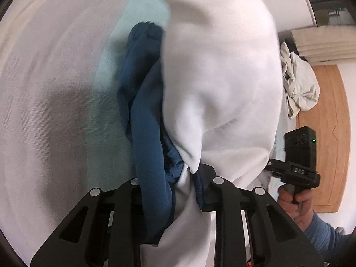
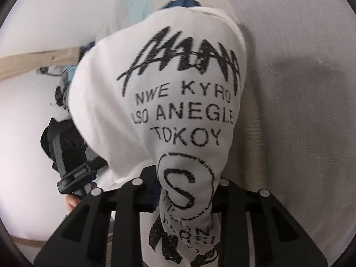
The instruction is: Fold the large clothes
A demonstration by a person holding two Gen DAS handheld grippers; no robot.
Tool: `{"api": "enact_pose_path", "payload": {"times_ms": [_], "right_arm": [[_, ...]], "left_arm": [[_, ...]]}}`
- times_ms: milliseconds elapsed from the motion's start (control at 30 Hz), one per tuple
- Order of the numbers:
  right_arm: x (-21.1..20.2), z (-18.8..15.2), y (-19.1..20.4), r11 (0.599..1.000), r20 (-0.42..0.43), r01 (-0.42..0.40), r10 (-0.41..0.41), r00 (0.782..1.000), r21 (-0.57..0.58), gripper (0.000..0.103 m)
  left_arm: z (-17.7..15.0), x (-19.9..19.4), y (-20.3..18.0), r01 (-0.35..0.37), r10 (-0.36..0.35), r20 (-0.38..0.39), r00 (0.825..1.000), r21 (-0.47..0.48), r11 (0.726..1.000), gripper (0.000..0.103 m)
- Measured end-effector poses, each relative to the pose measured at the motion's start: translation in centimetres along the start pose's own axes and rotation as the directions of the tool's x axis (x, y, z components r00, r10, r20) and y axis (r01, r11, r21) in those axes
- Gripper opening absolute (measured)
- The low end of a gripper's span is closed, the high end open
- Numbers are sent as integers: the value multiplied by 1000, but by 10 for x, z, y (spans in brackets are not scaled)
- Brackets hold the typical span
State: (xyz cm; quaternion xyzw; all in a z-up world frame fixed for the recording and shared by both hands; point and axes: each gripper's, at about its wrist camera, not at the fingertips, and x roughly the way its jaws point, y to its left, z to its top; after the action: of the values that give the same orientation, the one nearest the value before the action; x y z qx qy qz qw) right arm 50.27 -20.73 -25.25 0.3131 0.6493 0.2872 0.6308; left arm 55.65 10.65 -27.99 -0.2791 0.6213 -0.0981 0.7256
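A large white sweatshirt with dark blue sleeves or lining hangs bunched up in front of the left wrist camera, lifted off the white bed sheet. My left gripper is shut on a gathered fold of white and blue cloth, which hides the fingertips. In the right wrist view the sweatshirt's front shows black printed lettering. My right gripper is shut on the printed cloth. Each gripper appears in the other's view: the right one held by a hand, the left one at lower left.
A crumpled pale cloth lies at the right, by a wooden panel and stacked beige padding. A wooden strip and small dark items sit at the left. Grey-white sheet spreads to the right.
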Motion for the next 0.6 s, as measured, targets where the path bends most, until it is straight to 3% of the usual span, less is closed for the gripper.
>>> {"api": "enact_pose_path", "payload": {"times_ms": [133,233,400,600], "right_arm": [[-11,-8,16,999,33,-20,22,999,-46,24],[-23,-23,41,986,77,46,-35,996,-157,24],[-35,-48,84,972,153,92,-60,986,-214,23],[-13,-64,179,960,188,79,-28,982,-268,23]], "left_arm": [[-10,-10,-21,-40,38,41,998,42,998,21],[-13,-16,-41,-84,78,57,995,111,990,20],[-21,-48,-56,-110,93,96,991,195,975,20],[-7,-160,-38,-160,121,166,979,243,957,20]]}}
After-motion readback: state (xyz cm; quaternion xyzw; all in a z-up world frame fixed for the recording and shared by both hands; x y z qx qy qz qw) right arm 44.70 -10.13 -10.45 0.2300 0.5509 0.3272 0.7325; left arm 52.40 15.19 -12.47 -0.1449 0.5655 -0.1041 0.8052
